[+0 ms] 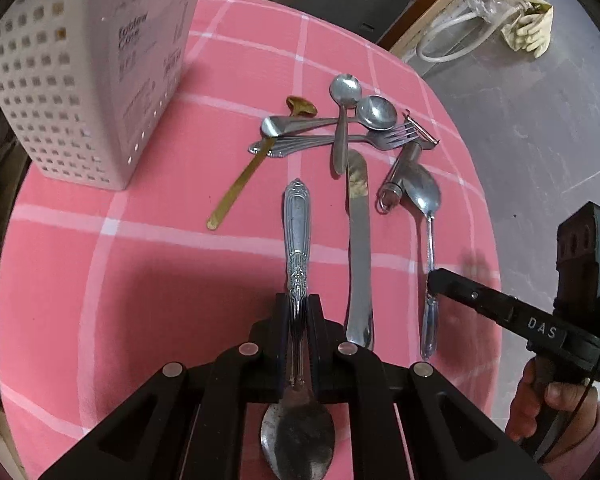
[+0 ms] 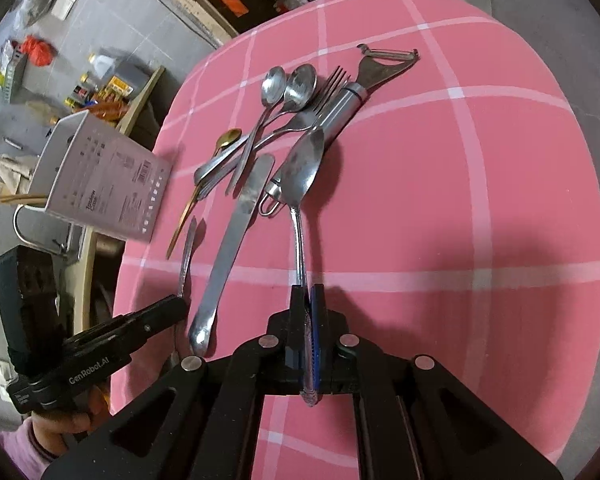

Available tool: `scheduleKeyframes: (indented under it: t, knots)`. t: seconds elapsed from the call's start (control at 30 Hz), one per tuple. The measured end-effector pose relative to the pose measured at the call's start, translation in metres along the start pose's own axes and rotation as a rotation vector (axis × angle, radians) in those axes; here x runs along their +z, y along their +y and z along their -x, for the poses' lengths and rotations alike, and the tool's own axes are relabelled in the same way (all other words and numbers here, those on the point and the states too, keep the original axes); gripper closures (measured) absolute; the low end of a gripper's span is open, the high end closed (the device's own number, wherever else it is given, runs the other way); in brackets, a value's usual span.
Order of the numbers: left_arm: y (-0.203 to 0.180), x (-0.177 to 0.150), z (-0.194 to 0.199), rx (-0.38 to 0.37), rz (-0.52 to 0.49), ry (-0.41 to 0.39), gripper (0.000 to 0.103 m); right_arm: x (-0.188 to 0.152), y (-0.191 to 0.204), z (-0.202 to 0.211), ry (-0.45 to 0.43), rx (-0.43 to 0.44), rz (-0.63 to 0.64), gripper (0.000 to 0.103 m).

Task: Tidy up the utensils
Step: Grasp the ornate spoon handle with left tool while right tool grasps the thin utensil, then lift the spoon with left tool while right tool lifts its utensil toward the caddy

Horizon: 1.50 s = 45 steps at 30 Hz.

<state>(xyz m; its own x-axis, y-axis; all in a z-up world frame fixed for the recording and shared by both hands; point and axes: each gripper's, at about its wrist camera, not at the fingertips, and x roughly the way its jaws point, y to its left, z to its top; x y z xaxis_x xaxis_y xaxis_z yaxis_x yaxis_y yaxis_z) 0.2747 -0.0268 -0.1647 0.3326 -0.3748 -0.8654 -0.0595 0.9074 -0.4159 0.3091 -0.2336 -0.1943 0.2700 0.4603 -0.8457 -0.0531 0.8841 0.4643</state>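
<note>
My left gripper (image 1: 298, 308) is shut on the neck of an ornate silver spoon (image 1: 297, 232), handle pointing forward, bowl back under the camera. My right gripper (image 2: 309, 300) is shut on the handle of a large spoon (image 2: 302, 172) whose bowl lies ahead by the pile; it also shows in the left wrist view (image 1: 424, 192). A table knife (image 1: 358, 240) lies between them. A pile of spoons (image 1: 346, 92), a fork (image 1: 396, 134), a gold spoon (image 1: 240, 184) and a peeler (image 2: 380, 68) lies beyond. A white perforated holder (image 1: 60, 80) stands at the left.
The round table has a pink checked cloth (image 2: 480, 200). Its edge curves close on the right in the left wrist view. Floor clutter and shelves lie beyond the table's far left edge (image 2: 112, 88).
</note>
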Motion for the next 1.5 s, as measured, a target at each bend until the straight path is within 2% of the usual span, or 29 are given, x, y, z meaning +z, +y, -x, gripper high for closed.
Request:
scheduleKeyframes:
  t: [0.1,0.17,0.2,0.53,0.7,0.77,0.8,0.93,1.07,1.17,1.37,1.5]
  knots:
    - [0.003,0.005,-0.001,-0.022,0.016,0.020,0.094,0.008,-0.005,0.000,0.004,0.016,0.002,0.093]
    - [0.006,0.009,-0.002,-0.032,0.018,0.032,0.094,0.012,-0.007,0.001,-0.001,0.027,0.019,0.076]
    - [0.007,0.010,-0.002,-0.036,0.020,0.037,0.094,0.016,-0.007,0.001,-0.004,0.031,0.030,0.073]
    - [0.006,0.025,-0.009,-0.045,0.005,0.083,0.094,0.055,0.012,-0.012,0.054,0.069,0.205,0.072]
    - [0.008,0.029,-0.013,-0.065,0.007,0.104,0.094,0.066,0.011,-0.020,0.099,0.115,0.201,0.077]
    - [0.009,0.031,-0.014,-0.079,0.002,0.114,0.094,0.070,0.009,-0.025,0.130,0.111,0.188,0.088]
    - [0.010,0.032,-0.015,-0.087,0.005,0.120,0.094,0.070,0.009,-0.027,0.134,0.111,0.187,0.090]
    - [0.015,0.037,-0.017,-0.117,0.023,0.144,0.094,0.065,0.011,-0.029,0.135,0.136,0.174,0.094]
    - [0.009,0.035,-0.017,-0.097,-0.013,0.138,0.094,0.053,0.019,-0.021,0.112,0.127,0.189,0.099]
    - [0.003,0.031,-0.013,-0.083,-0.032,0.122,0.094,0.044,0.020,-0.013,0.099,0.120,0.191,0.100]
    - [0.001,0.017,-0.003,-0.108,-0.012,0.108,0.094,0.018,0.012,0.005,0.071,0.103,0.167,0.100]
    - [-0.003,0.005,0.002,-0.086,-0.049,0.094,0.095,0.003,0.006,0.010,0.052,0.096,0.129,0.101]
